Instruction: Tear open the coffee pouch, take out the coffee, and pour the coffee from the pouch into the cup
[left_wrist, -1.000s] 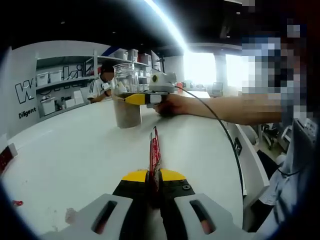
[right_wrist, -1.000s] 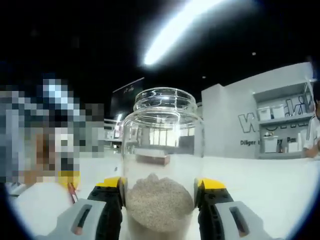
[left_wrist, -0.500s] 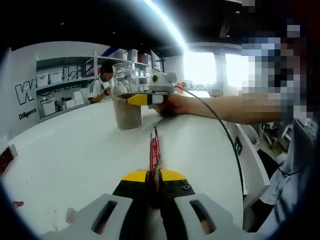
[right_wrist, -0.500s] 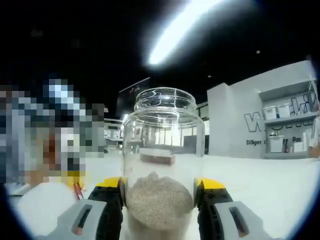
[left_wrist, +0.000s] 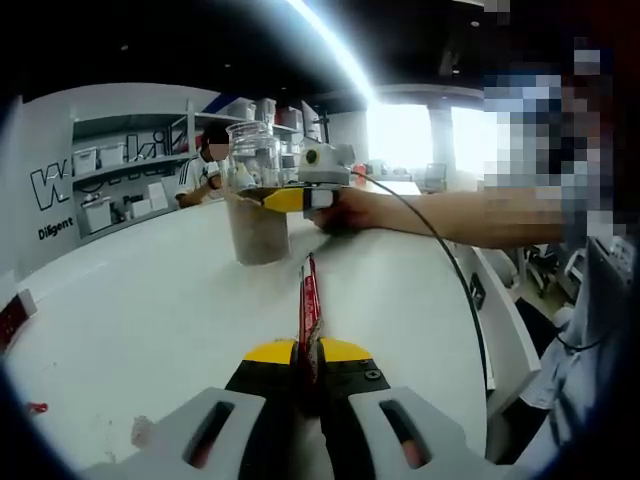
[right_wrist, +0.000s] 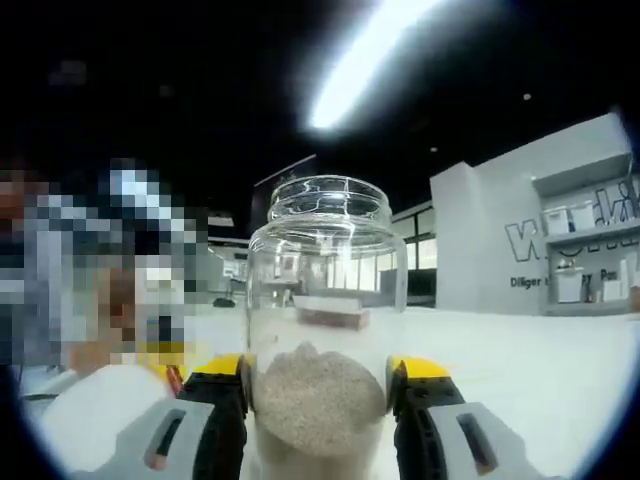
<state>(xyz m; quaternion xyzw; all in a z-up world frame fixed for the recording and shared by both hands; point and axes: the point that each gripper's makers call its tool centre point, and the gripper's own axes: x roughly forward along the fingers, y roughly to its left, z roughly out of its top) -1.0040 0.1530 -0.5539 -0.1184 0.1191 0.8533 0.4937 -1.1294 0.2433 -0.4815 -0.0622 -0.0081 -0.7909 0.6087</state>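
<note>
A thin red coffee pouch sticks out edge-on from my left gripper, which is shut on it low over the white table. Beyond it stands a clear glass jar about a third full of pale brown powder. My right gripper, held by a person's hand, clasps that jar from the right. In the right gripper view the jar sits between the yellow-tipped jaws of my right gripper, which is shut on it. The jar's mouth is uncovered. At lower left my left gripper shows with the red pouch.
A person's bare arm and a black cable cross the table's right side, near its edge. Shelves with white boxes and a seated person are at the back. A small red scrap lies at lower left.
The right gripper and the jar have shifted slightly to the right and nearer in the left gripper view. The right gripper view has swung a little, sliding the background rightward. The left gripper holds still.
</note>
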